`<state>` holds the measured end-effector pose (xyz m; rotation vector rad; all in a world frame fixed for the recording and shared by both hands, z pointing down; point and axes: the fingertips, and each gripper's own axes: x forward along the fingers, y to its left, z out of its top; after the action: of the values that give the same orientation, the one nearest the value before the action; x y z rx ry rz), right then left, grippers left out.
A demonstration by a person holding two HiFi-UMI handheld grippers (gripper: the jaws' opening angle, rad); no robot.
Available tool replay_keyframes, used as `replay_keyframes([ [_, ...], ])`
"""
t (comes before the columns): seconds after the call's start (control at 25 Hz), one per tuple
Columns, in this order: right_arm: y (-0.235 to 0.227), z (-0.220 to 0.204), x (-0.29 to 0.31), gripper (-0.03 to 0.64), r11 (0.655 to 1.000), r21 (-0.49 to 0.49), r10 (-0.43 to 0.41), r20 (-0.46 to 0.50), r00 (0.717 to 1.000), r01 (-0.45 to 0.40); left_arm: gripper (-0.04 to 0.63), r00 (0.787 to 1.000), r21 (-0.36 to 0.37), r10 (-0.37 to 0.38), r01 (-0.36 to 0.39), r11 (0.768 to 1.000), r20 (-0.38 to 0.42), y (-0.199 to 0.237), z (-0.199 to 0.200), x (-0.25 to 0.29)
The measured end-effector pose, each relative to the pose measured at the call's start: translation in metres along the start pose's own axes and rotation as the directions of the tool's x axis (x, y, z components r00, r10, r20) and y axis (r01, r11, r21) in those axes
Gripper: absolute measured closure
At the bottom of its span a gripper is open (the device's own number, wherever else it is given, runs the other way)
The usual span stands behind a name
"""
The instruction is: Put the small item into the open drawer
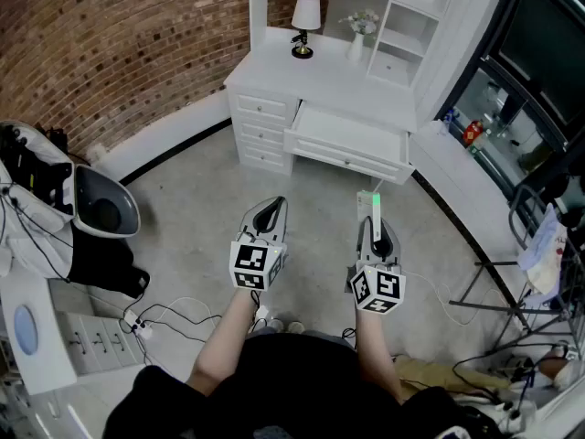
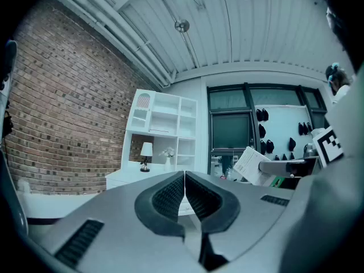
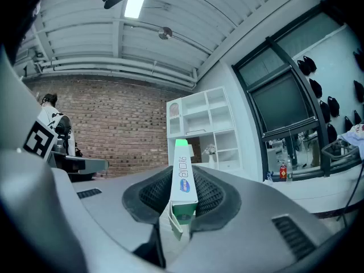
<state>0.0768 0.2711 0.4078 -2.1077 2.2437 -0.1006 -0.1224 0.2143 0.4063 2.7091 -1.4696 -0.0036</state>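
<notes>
Transport step, before the approach. I am holding the right gripper (image 1: 377, 225) out in front of me at about waist height, and its jaws are pinching the small box (image 3: 183, 182), a slim white carton with a green end. The pads are pressing on its lower part and the green tip is sticking out past the fingertips. The left gripper (image 1: 273, 206) is riding beside it with its jaws pressed together and nothing between them.

The open drawer (image 1: 352, 138) is jutting out from the front of the white desk (image 1: 320, 85), well apart from both grippers, with bare floor between. A lamp (image 1: 304, 24) and a vase (image 1: 357, 42) are standing on the desk top behind it, out of the way.

As I am judging it, the next move is calling for walking forward, bringing the box over the drawer's cavity past its front lip, lowering it, and only then spreading the jaws. The left gripper is looking idle for this.
</notes>
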Motion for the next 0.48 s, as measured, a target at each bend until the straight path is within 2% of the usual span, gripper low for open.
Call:
replay_keyframes([
  [0.48, -0.0086, -0.0013, -0.0019, 0.535, 1.0, 0.018, -0.012, -0.012, 1.0, 0.013, 0.572, 1.0, -0.017, -0.004, 0.003, 1.0, -0.021, -0.0022, -0.0059, 0.0042],
])
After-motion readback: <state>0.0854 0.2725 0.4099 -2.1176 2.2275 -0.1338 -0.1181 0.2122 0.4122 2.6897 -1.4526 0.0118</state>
